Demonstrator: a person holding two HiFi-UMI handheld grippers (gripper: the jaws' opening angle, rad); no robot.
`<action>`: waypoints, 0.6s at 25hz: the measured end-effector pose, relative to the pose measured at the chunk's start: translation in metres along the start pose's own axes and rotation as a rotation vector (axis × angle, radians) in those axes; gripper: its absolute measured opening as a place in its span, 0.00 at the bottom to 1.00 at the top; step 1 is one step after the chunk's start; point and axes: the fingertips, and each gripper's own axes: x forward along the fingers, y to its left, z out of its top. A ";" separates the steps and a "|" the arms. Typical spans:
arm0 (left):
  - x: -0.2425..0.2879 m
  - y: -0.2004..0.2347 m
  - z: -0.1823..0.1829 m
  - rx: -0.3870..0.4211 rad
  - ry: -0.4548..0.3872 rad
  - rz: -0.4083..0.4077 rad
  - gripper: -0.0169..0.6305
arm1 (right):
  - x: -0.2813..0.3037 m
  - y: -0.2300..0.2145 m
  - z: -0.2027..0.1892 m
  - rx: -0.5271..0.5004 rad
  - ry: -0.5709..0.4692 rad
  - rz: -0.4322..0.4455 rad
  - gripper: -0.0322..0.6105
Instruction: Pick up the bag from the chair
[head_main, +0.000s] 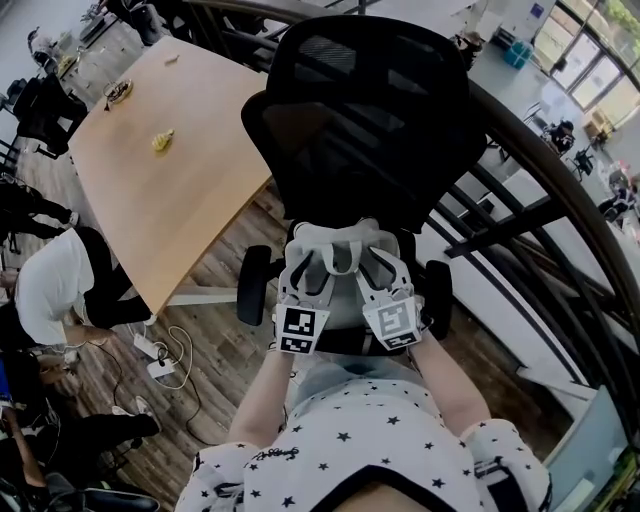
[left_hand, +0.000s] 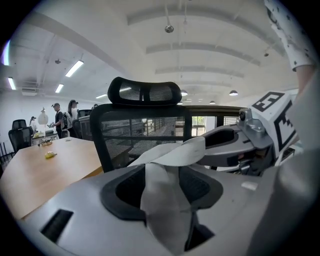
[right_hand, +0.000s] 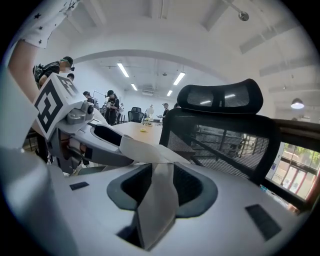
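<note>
Clamping left gripper (left_hand: 162, 192): pale bag strap (left_hand: 167, 160) is pinched between closed jaws.
Right gripper (right_hand: 156, 200): same strap is pinched likewise.
Chair (head_main: 370, 120): black mesh, just behind.

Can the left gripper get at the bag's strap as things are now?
Seemingly yes: the left gripper has its fingers shut on the strap, with nothing in between; the right gripper grips it too.

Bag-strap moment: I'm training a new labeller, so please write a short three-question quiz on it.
1. True or false: the right hand-held gripper is open and empty.
2. What lies on the wooden table? A) a small yellow object B) a laptop C) a helmet
3. Fill in: beyond both grippers stands a black mesh office ___.

Key: 1 false, it is shut on the pale strap. 2 A. 3 chair.
</note>
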 end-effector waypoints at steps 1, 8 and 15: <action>0.002 0.001 0.003 0.000 -0.007 -0.001 0.34 | 0.002 -0.001 0.003 -0.003 -0.006 0.000 0.25; 0.015 0.010 0.019 -0.023 -0.042 0.010 0.34 | 0.018 -0.003 0.020 -0.026 -0.033 0.011 0.26; 0.029 0.023 0.032 -0.051 -0.075 0.042 0.30 | 0.037 -0.013 0.030 -0.031 -0.031 -0.025 0.25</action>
